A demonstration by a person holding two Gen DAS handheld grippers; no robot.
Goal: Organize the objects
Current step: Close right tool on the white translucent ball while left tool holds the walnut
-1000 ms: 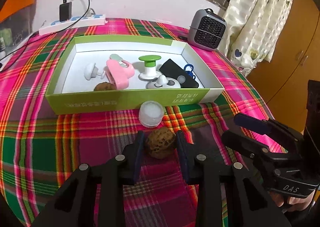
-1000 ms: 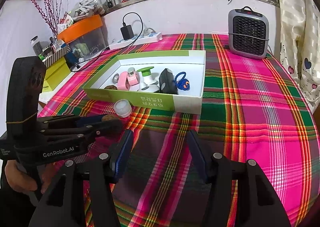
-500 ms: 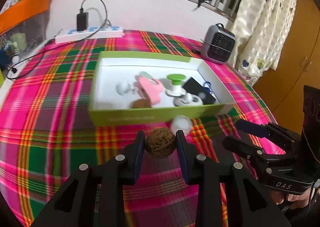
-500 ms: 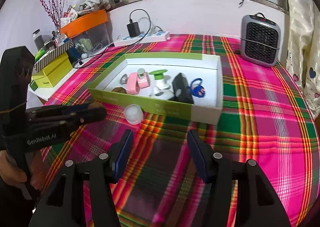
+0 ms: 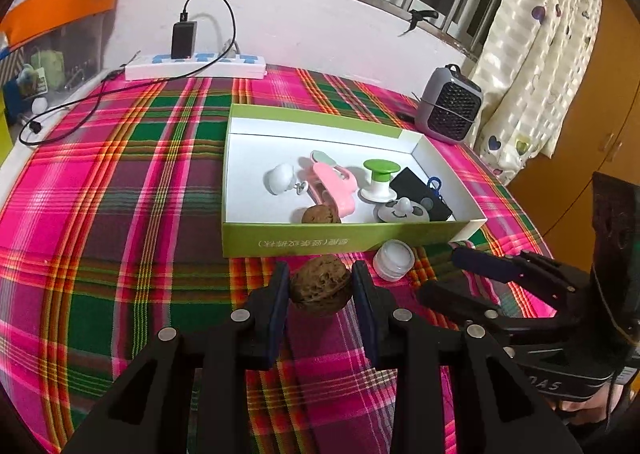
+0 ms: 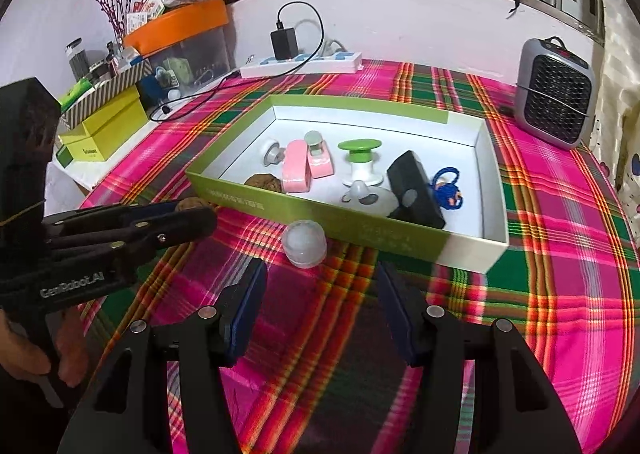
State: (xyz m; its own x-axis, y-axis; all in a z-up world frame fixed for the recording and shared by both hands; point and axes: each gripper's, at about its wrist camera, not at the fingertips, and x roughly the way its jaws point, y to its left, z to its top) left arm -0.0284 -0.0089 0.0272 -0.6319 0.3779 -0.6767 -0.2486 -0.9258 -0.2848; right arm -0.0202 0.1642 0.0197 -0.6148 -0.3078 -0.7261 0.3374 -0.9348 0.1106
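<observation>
The left gripper has a walnut pinched between its pads, box dead ahead probably for the drop, while the right gripper hangs wide open, small white jar just ahead, likely next.

I see a rough, bumpy brown walnut in my left gripper, which looks like matt black plastic. The bench wears a woven plaid cloth. The box looks like smooth green and white cardboard. The little cap looks like shiny, milky plastic
</observation>
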